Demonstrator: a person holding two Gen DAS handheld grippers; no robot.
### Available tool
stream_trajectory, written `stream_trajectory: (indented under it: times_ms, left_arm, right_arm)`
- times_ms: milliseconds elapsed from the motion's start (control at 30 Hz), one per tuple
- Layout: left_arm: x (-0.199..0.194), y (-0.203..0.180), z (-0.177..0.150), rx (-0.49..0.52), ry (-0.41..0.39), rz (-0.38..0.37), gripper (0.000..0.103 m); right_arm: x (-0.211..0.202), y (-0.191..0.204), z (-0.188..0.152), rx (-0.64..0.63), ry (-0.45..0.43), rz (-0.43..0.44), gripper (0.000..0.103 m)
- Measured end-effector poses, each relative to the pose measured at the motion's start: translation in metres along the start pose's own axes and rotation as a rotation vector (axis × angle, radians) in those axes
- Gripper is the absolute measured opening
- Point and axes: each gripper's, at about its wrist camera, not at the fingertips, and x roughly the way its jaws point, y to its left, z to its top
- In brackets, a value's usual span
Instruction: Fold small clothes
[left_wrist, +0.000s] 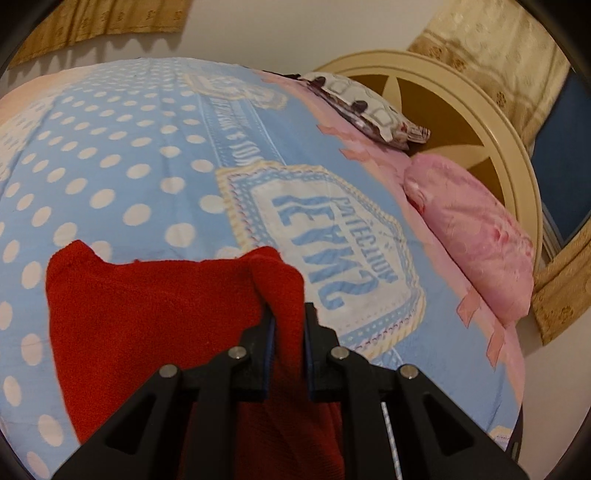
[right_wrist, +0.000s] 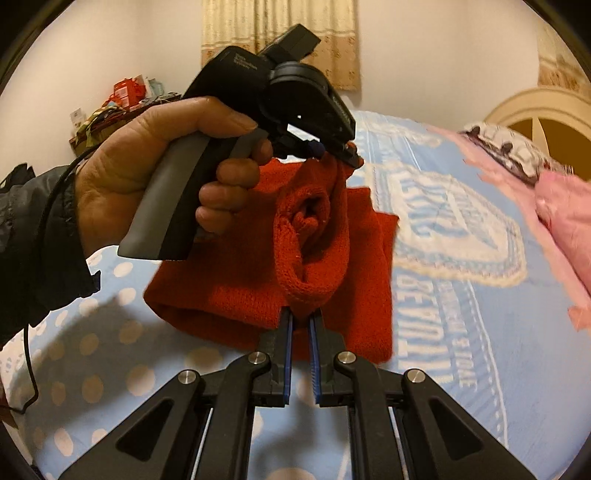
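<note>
Red knitted garment (left_wrist: 155, 325) hangs between both claws over the bed (left_wrist: 122, 166); left claw (left_wrist: 289, 325) pinches one corner, right claw (right_wrist: 301, 319) another. Keep both grips tight, carry the edge level, lay it squarely without bunching

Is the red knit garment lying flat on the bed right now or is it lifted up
Partly lifted. The red knit garment hangs bunched between the left gripper and right gripper, both shut on it; its lower part drapes on the bedsheet.

Both wrist views close, angled down; share bedspread (left_wrist: 147, 147).
</note>
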Motion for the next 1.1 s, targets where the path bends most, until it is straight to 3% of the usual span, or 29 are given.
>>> stream_trajectory:
  times_ms: [400, 500, 633, 667, 700, 733, 767, 800, 900, 967, 1100]
  left_arm:
    - [0.029, -0.033, -0.009, 0.117, 0.034, 0.061, 0.014]
    - [0.03, -0.044, -0.013, 0.176, 0.04, 0.086, 0.019]
    - [0.0, -0.057, -0.019, 0.257, -0.02, 0.078, 0.026]
    - [-0.011, -0.058, -0.02, 0.272, -0.043, 0.082, 0.034]
    - [-0.02, -0.057, -0.022, 0.279, -0.066, 0.084, 0.041]
    - [-0.033, -0.054, -0.025, 0.285, -0.098, 0.095, 0.058]
    - [-0.045, -0.049, -0.029, 0.288, -0.129, 0.11, 0.069]
    - [-0.052, -0.045, -0.033, 0.29, -0.148, 0.128, 0.071]
    - [-0.072, -0.024, -0.048, 0.288, -0.169, 0.175, 0.071]
    - [-0.08, -0.007, -0.062, 0.284, -0.176, 0.249, 0.075]
    - [-0.091, 0.024, -0.096, 0.26, -0.195, 0.328, 0.076]
  right_arm:
    - [0.003, -0.025, -0.009, 0.116, 0.055, 0.027, 0.008]
    - [0.004, -0.029, -0.011, 0.132, 0.071, 0.021, 0.008]
    - [0.005, -0.04, -0.013, 0.186, 0.086, 0.027, 0.009]
    - [0.004, -0.043, -0.013, 0.199, 0.086, 0.022, 0.009]
    - [0.004, -0.046, -0.014, 0.212, 0.087, 0.018, 0.017]
    - [0.003, -0.048, -0.014, 0.222, 0.088, 0.012, 0.046]
    - [0.002, -0.051, -0.015, 0.236, 0.09, 0.009, 0.065]
    - [-0.001, -0.055, -0.016, 0.253, 0.082, 0.012, 0.084]
    - [-0.008, -0.059, -0.016, 0.257, 0.067, 0.001, 0.084]
    - [-0.013, -0.059, -0.011, 0.235, 0.059, -0.019, 0.084]
    - [-0.018, -0.055, 0.017, 0.176, 0.032, -0.037, 0.084]
